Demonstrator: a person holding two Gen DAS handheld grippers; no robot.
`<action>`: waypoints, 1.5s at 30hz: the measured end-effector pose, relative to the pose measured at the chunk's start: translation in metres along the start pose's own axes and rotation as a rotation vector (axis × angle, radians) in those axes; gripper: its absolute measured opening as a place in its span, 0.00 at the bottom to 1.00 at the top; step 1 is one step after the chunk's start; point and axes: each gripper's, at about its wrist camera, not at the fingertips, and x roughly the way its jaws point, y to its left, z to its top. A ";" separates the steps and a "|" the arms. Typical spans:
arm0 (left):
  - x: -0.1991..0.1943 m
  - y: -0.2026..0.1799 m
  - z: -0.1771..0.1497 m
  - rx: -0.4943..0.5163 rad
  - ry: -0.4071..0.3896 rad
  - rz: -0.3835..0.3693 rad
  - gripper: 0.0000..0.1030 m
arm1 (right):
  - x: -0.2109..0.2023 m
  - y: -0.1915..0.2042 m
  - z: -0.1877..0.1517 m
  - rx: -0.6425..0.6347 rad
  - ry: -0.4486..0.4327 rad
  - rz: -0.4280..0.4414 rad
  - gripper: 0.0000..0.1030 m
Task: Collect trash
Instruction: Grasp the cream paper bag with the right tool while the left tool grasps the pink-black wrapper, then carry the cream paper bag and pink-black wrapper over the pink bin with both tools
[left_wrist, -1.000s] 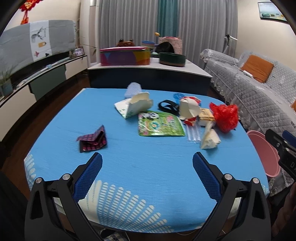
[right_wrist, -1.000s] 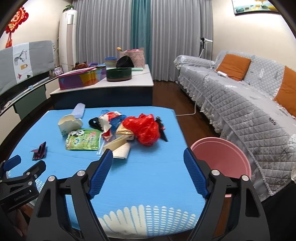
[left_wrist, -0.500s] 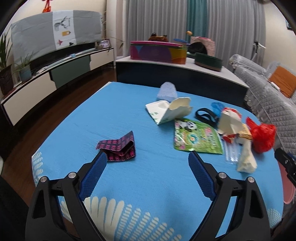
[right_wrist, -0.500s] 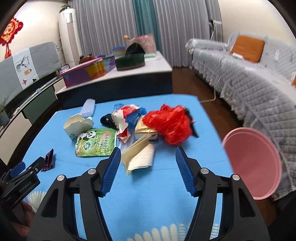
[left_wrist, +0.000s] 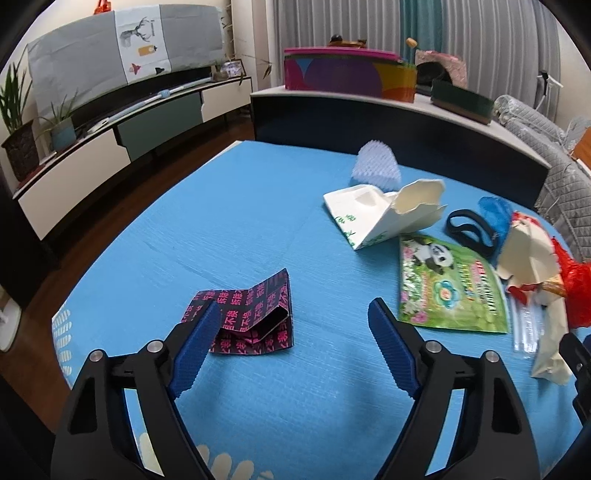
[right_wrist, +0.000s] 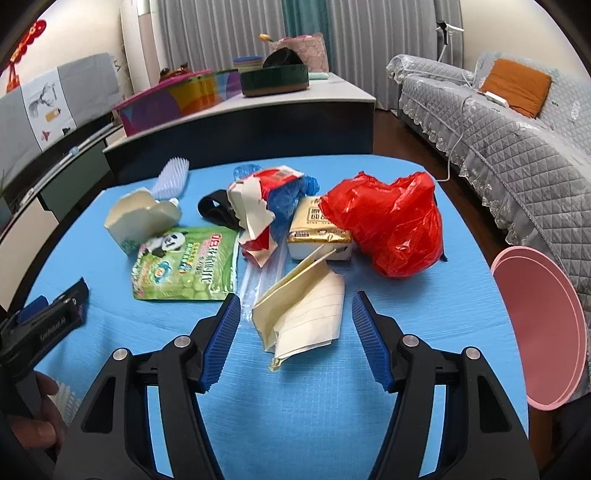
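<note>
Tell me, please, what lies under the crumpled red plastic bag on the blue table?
The crumpled red plastic bag overlaps the right end of a gold-wrapped tissue pack; a dark object's tip pokes out at its right. The rest beneath is covered.

Blue-clothed table — scattered trash

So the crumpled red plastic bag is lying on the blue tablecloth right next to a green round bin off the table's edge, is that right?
Not quite. The crumpled red plastic bag does lie on the blue tablecloth, but the round bin off the table's edge is pink, not green. The right wrist view shows it beside the table, in front of the grey quilted sofa.
</note>
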 end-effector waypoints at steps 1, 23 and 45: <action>0.002 0.000 0.000 0.003 0.007 0.007 0.73 | 0.002 0.000 -0.001 0.000 0.006 0.001 0.60; -0.003 0.011 0.001 0.007 0.020 0.117 0.15 | -0.022 0.001 -0.003 -0.054 -0.026 0.044 0.02; -0.083 -0.053 -0.001 0.138 -0.102 -0.154 0.15 | -0.104 -0.051 0.011 0.004 -0.204 0.035 0.02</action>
